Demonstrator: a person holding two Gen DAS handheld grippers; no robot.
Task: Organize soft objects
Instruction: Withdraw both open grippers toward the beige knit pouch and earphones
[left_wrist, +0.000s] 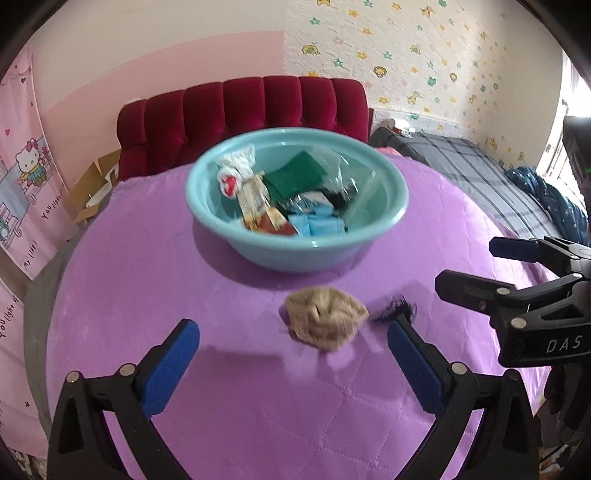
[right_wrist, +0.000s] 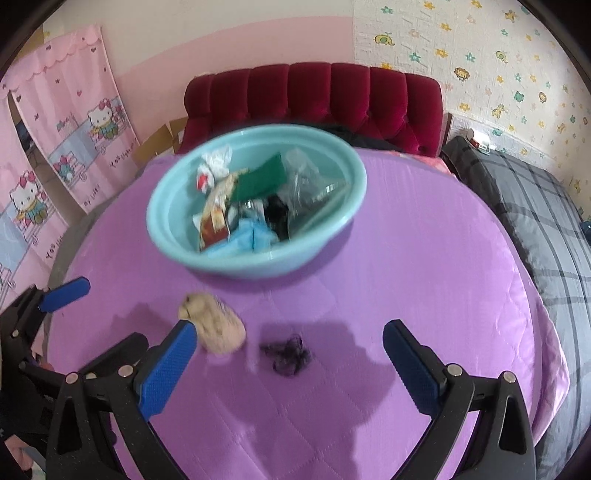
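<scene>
A beige crumpled soft cloth lies on the purple quilted cover, just ahead of my open, empty left gripper. A small dark tangled piece lies to its right. In the right wrist view the beige cloth lies by the left fingertip and the dark piece lies between the fingers of my open, empty right gripper. The right gripper shows at the right of the left wrist view. A teal bowl behind holds a green cloth, blue cloths, packets and clear plastic.
The teal bowl stands toward the far side of the cover. A red tufted headboard is behind it. A grey plaid blanket lies to the right. Pink cartoon curtains hang at the left.
</scene>
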